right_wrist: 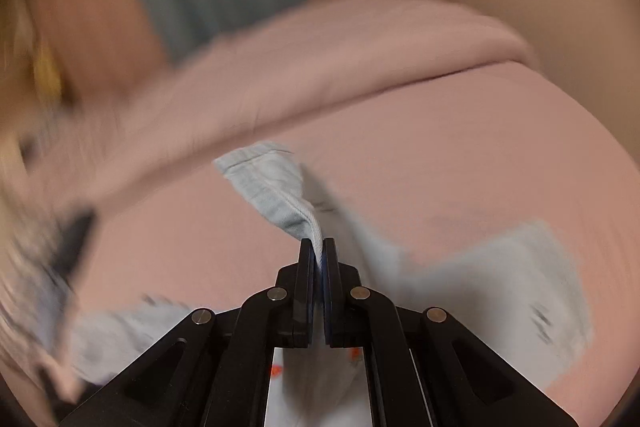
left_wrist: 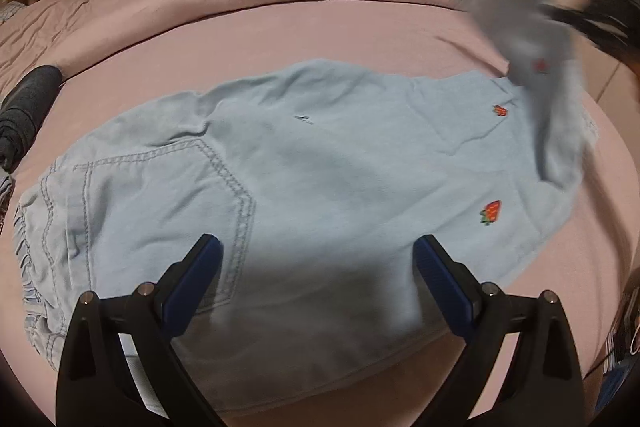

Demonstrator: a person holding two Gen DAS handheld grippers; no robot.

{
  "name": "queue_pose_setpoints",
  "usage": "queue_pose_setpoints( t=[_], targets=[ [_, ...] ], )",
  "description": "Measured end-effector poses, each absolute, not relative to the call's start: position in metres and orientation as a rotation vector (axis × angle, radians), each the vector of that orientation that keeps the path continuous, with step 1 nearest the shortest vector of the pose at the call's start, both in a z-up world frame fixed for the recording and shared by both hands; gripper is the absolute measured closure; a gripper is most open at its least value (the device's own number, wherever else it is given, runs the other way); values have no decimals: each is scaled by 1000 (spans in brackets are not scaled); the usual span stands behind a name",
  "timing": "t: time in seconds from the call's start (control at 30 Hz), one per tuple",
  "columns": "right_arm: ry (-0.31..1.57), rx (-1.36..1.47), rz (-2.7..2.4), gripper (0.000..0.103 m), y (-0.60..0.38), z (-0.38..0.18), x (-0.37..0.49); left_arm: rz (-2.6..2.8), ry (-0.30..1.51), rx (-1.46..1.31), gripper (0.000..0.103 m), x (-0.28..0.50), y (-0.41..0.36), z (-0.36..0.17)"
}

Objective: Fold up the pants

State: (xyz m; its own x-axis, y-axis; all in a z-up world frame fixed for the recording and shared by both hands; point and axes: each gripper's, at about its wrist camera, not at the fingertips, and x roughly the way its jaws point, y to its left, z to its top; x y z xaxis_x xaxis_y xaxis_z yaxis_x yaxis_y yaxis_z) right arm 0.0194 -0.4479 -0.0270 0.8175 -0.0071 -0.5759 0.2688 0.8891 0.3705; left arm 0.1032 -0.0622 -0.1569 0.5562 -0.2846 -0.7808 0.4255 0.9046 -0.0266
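Light-blue denim pants (left_wrist: 304, 163) lie spread flat on the pink bedsheet (left_wrist: 360, 27), directly ahead of and beneath the left gripper (left_wrist: 316, 255). Left gripper: released, jaws standing wide apart above the cloth, nothing between them; back pocket (left_wrist: 160, 203) with heavy double stitching sits just ahead and to its left, elastic waistband (left_wrist: 28, 239) further left at the edge of view. Two embroidered strawberries (left_wrist: 491, 211) show ahead and to the right of this claw, near the leg end. Right gripper (right_wrist: 318, 247): clenched on a hem edge of the pants (right_wrist: 276, 187), cloth pinched between the pads and rising out ahead of the tips; the lifted leg end shows in the left wrist view as a blurred grey flap far ahead and to the right, clear of the sheet. Right wrist view heavily motion-blurred, so the exact part of the hem gripped cannot be told. Handling judgement: fabric looks soft, thin, light, no stiffness beyond seams; it drapes and sags from a single pinch point, so it will likely trail and crease if carried by one corner only. Not fragile, low slip risk against rubber pads. Best holds appear to be stitched edges, meaning hem, waistband, or pocket seam, where layers are thicker and the pinch takes both plies. A dark rolled garment (left_wrist: 28, 107) lies far left of the left claw, apart from the pants.
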Motion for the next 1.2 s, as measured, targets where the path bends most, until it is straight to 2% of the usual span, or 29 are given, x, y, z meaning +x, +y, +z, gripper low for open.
queue_pose_setpoints(
  t=[0.07, 0.13, 0.23, 0.33, 0.4, 0.47, 0.53, 0.67, 0.73, 0.83, 0.9, 0.93, 1.0, 1.07, 1.2],
  targets=[
    [547, 585, -192, 101, -485, -35, -33, -408, 892, 175, 5, 107, -61, -159],
    [598, 693, -239, 101, -515, -67, -65, -384, 892, 177, 5, 110, -58, -164],
    [672, 871, -302, 101, -548, -130, -88, -345, 900, 169, 5, 119, -53, -165],
    [642, 999, -283, 101, -551, -164, -107, -315, 910, 162, 5, 125, -47, -164],
    [603, 1018, -263, 96, -548, -162, -116, -293, 910, 182, 5, 127, -45, -164],
    [574, 1057, -231, 78, -554, -161, -118, -273, 914, 200, 5, 124, -44, -165],
    [551, 1090, -219, 72, -559, -160, -120, -239, 905, 253, 5, 124, -41, -168],
    [591, 1038, -241, 74, -562, -154, -110, -203, 917, 249, 4, 128, -22, -174],
    [585, 963, -233, 79, -562, -145, -98, -193, 934, 208, 10, 128, -7, -167],
    [614, 915, -268, 78, -564, -146, -95, -187, 930, 100, 11, 121, 20, -149],
    [648, 984, -252, 75, -570, -159, -96, -170, 910, -57, 2, 107, 56, -132],
    [636, 1003, -236, 73, -572, -162, -102, -157, 908, -109, 0, 101, 65, -130],
    [618, 996, -230, 68, -568, -159, -107, -115, 893, -281, 0, 79, 107, -129],
    [602, 1007, -219, 56, -564, -159, -111, -81, 883, -373, 0, 64, 128, -132],
    [610, 1008, -226, 49, -553, -154, -106, -29, 842, -587, 0, 42, 170, -146]
  ],
)
